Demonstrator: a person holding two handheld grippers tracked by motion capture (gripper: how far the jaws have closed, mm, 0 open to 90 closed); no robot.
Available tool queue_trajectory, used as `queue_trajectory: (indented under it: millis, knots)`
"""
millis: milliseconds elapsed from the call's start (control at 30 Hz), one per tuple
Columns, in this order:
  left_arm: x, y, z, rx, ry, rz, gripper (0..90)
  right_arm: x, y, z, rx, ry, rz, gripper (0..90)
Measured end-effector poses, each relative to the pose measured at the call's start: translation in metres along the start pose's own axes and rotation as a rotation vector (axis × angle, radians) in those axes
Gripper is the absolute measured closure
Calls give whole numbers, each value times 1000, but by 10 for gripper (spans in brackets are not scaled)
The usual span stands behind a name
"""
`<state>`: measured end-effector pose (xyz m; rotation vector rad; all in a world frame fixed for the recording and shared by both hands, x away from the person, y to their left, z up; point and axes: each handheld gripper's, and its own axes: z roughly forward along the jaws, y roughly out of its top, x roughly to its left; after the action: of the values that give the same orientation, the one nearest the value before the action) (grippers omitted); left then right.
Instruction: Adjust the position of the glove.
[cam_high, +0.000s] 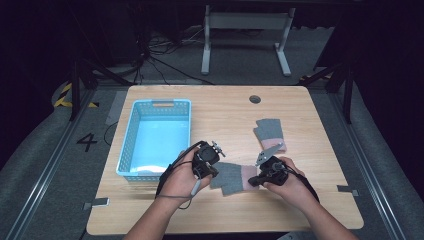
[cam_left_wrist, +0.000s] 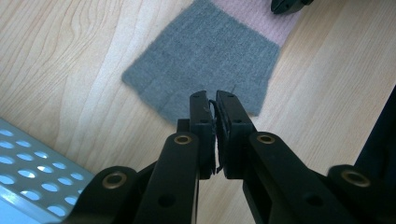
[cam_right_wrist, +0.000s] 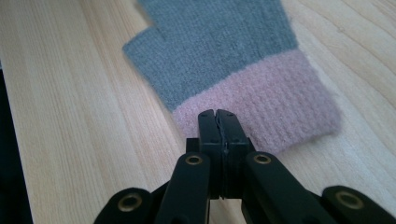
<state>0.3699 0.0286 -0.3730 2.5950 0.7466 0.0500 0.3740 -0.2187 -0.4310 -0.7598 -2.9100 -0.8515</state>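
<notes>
A grey knit glove with a pink cuff (cam_high: 232, 177) lies flat on the wooden table (cam_high: 225, 210) between my two grippers. My left gripper (cam_high: 214, 172) sits at its grey end. In the left gripper view the jaws (cam_left_wrist: 212, 99) stand almost together over the glove's grey edge (cam_left_wrist: 205, 56), with no fabric seen between them. My right gripper (cam_high: 256, 178) is at the cuff end. Its jaws (cam_right_wrist: 217, 113) are shut, tips at the edge of the pink cuff (cam_right_wrist: 275, 100); a pinch on the fabric is not visible. A second, matching glove (cam_high: 269, 132) lies farther back on the right.
A light blue perforated basket (cam_high: 129, 145) stands on the left half of the table, close to my left hand; its corner (cam_left_wrist: 32, 172) appears in the left gripper view. A round cable hole (cam_high: 255, 99) is near the table's far edge. A desk frame (cam_high: 245, 37) stands beyond.
</notes>
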Motion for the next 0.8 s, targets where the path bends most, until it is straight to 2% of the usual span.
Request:
queue_trajectory:
  millis: [467,633,800]
  knots:
    - [0,4,1,-3,-7,6,850,1,-3,-3,-4,-11,8,900]
    - [1,3,-1,-6,-12,0,831,2,-2,-7,-38,-16,-4,900]
    - [3,2,-5,-15,-8,-6,815,8,0,-19,-84,-47,-9,900]
